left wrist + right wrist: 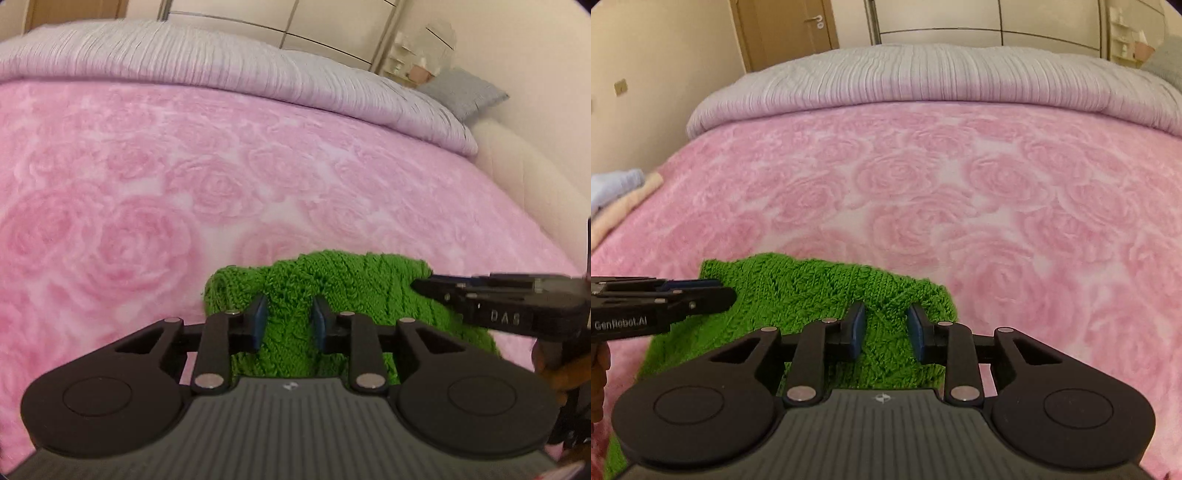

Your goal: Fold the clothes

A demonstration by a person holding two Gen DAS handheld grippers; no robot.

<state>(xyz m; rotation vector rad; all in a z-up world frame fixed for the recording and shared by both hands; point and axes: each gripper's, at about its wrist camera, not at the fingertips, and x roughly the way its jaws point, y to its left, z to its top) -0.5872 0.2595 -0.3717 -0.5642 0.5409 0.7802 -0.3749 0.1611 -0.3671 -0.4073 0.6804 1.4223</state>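
Both tools, left tool (287, 322) and right tool (885, 328), clamp the green knit (332, 280), its fold on the bed (147, 166) underway, unfinished.

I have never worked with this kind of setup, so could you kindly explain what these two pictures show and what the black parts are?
No robot arm here: a person holds a two-finger tool in each hand, with a camera on each looking forward along its fingers. One picture is from the left tongs, the other from the right tongs; each also shows the other tool from the side. Both pinch the near edge of a green knitted garment lying on a pink rose-patterned blanket on a bed, with a grey quilt behind.
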